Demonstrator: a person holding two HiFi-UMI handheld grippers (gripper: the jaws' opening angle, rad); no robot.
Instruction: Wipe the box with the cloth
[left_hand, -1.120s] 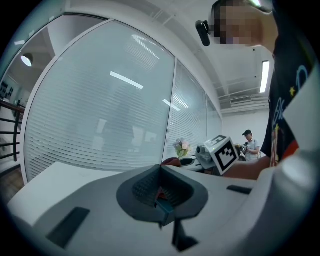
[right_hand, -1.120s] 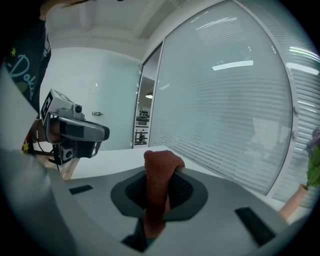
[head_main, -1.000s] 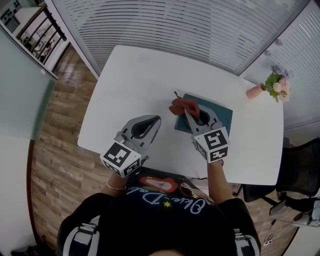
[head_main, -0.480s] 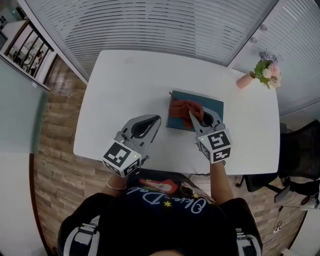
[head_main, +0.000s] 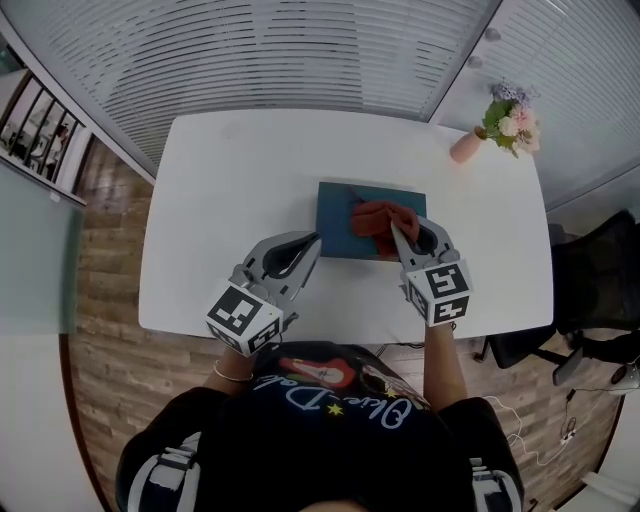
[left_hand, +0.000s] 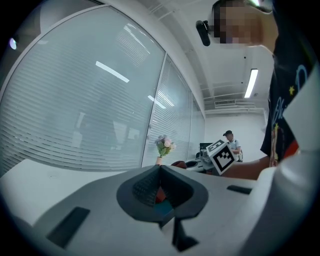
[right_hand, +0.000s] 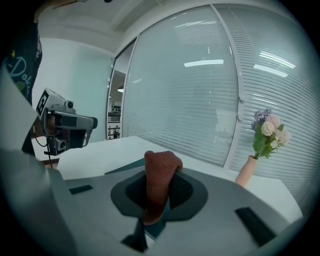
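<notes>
The white worktop (head_main: 230, 200) fills most of the head view, and the flat teal box (head_main: 338, 212) lies on it near the middle. The left hand-held gripper (head_main: 313, 240) sits low at the box's near left corner; the head view does not show whether it touches the box. Its own view shows the jaws closed tip to tip with nothing between them, only a sliver of teal and red showing past them. The right hand-held gripper (head_main: 396, 228) reaches over the box's right half, jaws clamped on the rust-red cloth (head_main: 376, 217). From above, the cloth spreads bunched on the box top. The right gripper view adds that a fold of it stands up between the jaws and a tail hangs down behind them. A pink vase of flowers (head_main: 498, 128) stands at the far right corner. Only the left gripper view shows a person in a cap (left_hand: 230, 142) in the background.
</notes>
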